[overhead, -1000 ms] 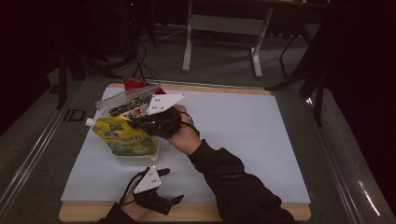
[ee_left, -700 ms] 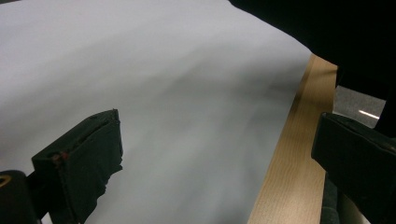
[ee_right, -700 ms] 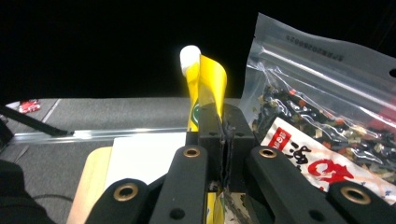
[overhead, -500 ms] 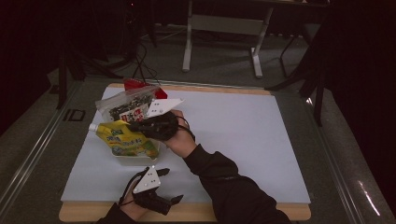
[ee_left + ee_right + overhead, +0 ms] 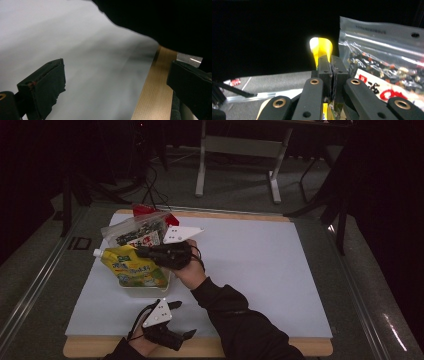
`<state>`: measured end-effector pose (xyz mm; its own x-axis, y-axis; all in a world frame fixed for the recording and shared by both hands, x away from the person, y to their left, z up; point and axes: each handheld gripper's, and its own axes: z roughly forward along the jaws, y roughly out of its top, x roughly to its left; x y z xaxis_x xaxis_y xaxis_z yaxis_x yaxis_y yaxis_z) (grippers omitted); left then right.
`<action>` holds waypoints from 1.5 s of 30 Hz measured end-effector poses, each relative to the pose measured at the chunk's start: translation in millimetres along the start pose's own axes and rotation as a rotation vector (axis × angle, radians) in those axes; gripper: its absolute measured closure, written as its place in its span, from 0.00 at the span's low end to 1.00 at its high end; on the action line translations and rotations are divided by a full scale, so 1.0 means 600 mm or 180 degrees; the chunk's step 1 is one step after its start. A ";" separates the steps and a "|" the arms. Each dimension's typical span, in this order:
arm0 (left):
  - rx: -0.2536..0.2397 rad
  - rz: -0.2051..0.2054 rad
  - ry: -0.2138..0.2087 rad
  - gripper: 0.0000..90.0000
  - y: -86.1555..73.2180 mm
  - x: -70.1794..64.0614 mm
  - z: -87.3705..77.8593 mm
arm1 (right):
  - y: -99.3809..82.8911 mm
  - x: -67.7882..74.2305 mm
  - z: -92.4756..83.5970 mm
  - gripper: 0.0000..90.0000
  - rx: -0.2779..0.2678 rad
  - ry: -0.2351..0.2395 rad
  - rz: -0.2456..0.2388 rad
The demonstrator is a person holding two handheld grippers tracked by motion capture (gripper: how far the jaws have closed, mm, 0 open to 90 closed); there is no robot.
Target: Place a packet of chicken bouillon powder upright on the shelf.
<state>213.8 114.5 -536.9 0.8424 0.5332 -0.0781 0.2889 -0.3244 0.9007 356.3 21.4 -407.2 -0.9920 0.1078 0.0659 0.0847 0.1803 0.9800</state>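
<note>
Item: yellow spouted pouch (image 5: 134,268), printed film, white cap at its upper left corner. Location: far left part of the table (image 5: 260,270), lying tilted over a clear shallow tray (image 5: 150,290), its spout end raised toward the left. A clear zip bag of dark dried bits (image 5: 134,231) stands just behind it, touching or nearly so; something red (image 5: 145,211) sits behind that.

My right tongs (image 5: 142,252): pressed fully together on the pouch's top seam; in the right gripper view the yellow film (image 5: 321,50) rises out from between the pads.

My left tongs (image 5: 187,320): spread wide, nothing between them, resting low near the front edge of the table, well apart from the pouch.

Handling, as I judge it: soft-walled, sagging, contents likely liquid or paste, so moderately heavy for its size and apt to swing or slump below the grip. Film looks glossy, so slippery. Not brittle, but squeezing the belly could force the cap.

Best hold: the flat sealed seam along the top, or the stiff spout neck; never the bulging middle.
</note>
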 end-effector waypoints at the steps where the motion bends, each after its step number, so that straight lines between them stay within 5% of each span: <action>1: 0.0003 0.0005 0.0002 0.03 0.000 0.000 0.000 | -0.006 -0.003 0.002 0.98 -0.0012 -0.0013 0.0035; 8: 0.0019 0.0003 -0.0012 0.03 -0.001 0.000 0.001 | -0.011 -0.007 0.007 0.97 -0.0001 0.0140 0.0140; 17: 0.0024 0.0012 -0.0003 0.03 0.000 0.000 0.000 | 0.011 0.000 0.021 0.90 0.0555 0.0211 0.0002; 22: 0.0038 0.0015 -0.0011 0.03 0.001 0.000 0.002 | 0.031 0.009 0.041 0.80 0.1023 0.0227 -0.0153; 30: 0.0050 0.0011 -0.0038 0.03 0.000 -0.001 0.004 | 0.044 0.020 0.057 0.96 0.1457 0.0154 -0.0382; 35: 0.0063 0.0010 -0.0056 0.04 -0.001 -0.001 0.005 | 0.033 0.030 0.047 0.98 0.1177 -0.0017 -0.0507; 45: 0.0072 0.0017 -0.0051 0.03 -0.001 -0.001 0.005 | -0.014 0.016 0.015 0.98 0.0259 -0.0095 -0.0245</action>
<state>214.4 111.9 -538.9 0.8511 0.5188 -0.0803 0.2944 -0.3449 0.8913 346.7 29.5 -416.4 -0.9927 0.1193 -0.0157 0.0169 0.2677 0.9633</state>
